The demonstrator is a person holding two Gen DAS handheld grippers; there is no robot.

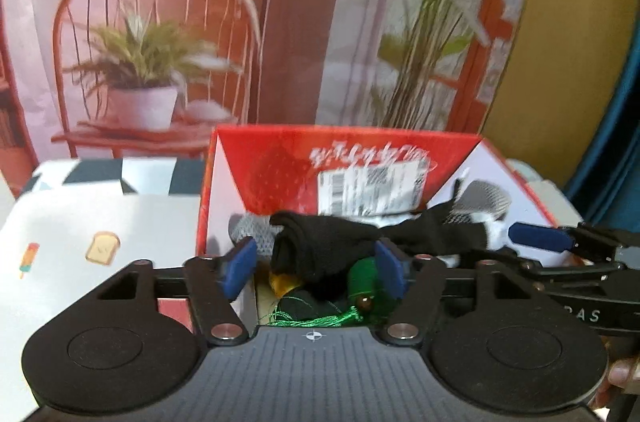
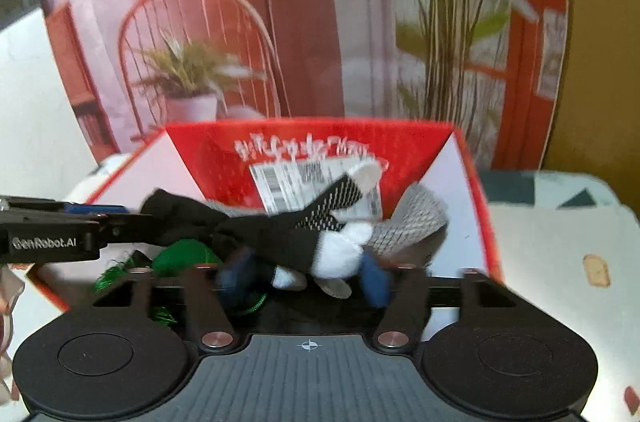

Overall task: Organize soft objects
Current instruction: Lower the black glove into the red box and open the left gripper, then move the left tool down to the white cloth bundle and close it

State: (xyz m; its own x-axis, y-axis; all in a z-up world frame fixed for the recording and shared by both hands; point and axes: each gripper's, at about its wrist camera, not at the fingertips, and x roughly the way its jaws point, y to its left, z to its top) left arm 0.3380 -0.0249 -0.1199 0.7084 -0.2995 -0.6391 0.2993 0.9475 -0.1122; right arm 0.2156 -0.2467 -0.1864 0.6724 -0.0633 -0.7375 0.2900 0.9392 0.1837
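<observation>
A red and white cardboard box (image 1: 344, 158) (image 2: 472, 182) stands open on the table. Inside lie a rolled black sock (image 1: 320, 246) (image 2: 256, 234), grey mesh socks (image 1: 488, 200) (image 2: 416, 218), a white soft piece (image 2: 340, 254) and a green tasselled toy (image 1: 360, 278) (image 2: 184, 254). My left gripper (image 1: 316, 268) is open, its blue pads on either side of the black sock roll above the box. My right gripper (image 2: 304, 276) is open and blurred, its pads on either side of the black and white sock end. It enters the left wrist view (image 1: 540, 238) from the right.
The table wears a white cloth (image 1: 100, 222) (image 2: 560, 262) printed with toast and ice lollies. A backdrop picture of a red chair with a potted plant (image 1: 148, 62) stands behind the box. A yellow wall (image 1: 560, 62) and teal fabric (image 1: 616, 126) lie to the right.
</observation>
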